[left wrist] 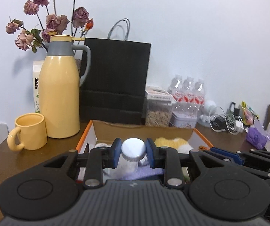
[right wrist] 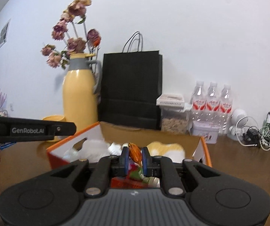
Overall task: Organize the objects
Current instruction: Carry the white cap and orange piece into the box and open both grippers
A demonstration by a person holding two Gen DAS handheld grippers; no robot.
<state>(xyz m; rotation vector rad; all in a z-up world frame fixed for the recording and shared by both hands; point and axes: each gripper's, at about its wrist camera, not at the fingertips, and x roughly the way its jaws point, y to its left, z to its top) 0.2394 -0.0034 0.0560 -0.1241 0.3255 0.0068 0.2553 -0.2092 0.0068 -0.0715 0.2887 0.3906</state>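
My left gripper (left wrist: 133, 155) is shut on a clear jar with a silver screw lid (left wrist: 133, 148) and holds it above an orange-edged cardboard box (left wrist: 142, 129). The box holds a yellow and white soft thing (left wrist: 170, 142) and a lilac cloth (left wrist: 144, 172). My right gripper (right wrist: 135, 160) is shut on an orange-brown artificial flower bud (right wrist: 135, 151) with a green stem, held over the same box (right wrist: 150, 134). The right gripper (left wrist: 235, 157) shows at the right of the left wrist view; the left gripper's body (right wrist: 27, 130) shows at the left of the right wrist view.
A yellow thermos jug (left wrist: 59, 94), a yellow mug (left wrist: 29, 131) and dried roses (left wrist: 48, 18) stand left of the box. Behind it stand a black paper bag (left wrist: 114, 79), a cereal container (left wrist: 158, 106), three water bottles (left wrist: 188, 92), a tin, cables and chargers (left wrist: 227, 120).
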